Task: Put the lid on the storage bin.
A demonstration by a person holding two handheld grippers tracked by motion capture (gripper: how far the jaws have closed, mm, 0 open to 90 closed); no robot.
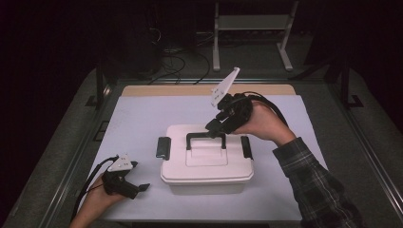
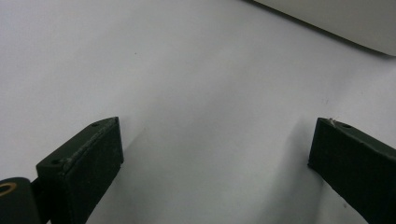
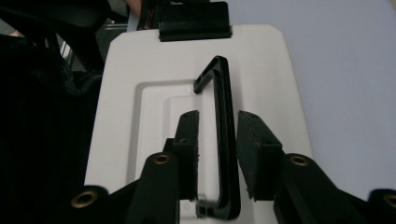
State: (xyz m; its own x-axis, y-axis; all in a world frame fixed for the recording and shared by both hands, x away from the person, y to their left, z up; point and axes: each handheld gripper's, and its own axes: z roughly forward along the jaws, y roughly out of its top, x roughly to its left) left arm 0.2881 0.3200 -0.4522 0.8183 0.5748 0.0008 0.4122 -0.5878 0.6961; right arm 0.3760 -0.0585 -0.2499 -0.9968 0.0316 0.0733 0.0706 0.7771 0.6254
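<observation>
A white storage box [image 1: 207, 161] sat near the middle of the pale sheet [image 1: 142, 118] covering the table, with a black latch on its left end [image 1: 164, 147] and another on its right end [image 1: 246, 147]. Its black carrying handle [image 1: 206, 138] stood up from the lid. The right gripper [image 1: 215, 127] came down over it from the far right, and in the right gripper view the handle bar [image 3: 224, 140] ran between the two jaws, which stood either side of it with a little gap showing, not clamped. The left gripper [image 1: 138, 188] lay low on the sheet at the near left, just beside the box's near-left corner, its jaws spread wide with nothing between them but bare sheet [image 2: 196, 116].

To my eye the step was taking hold of the handle. Doing it well would mean closing squarely on the middle of the bar, rather than toward one post, so the box would hang level if lifted. Both latches looked shut, though I could not be sure.

There was plenty of open sheet to the left and far side of the box. The near edge of the table was close to the box's front, and the person's plaid sleeve [image 1: 313, 185] took up the near right, so any move was best made leftward or away.
</observation>
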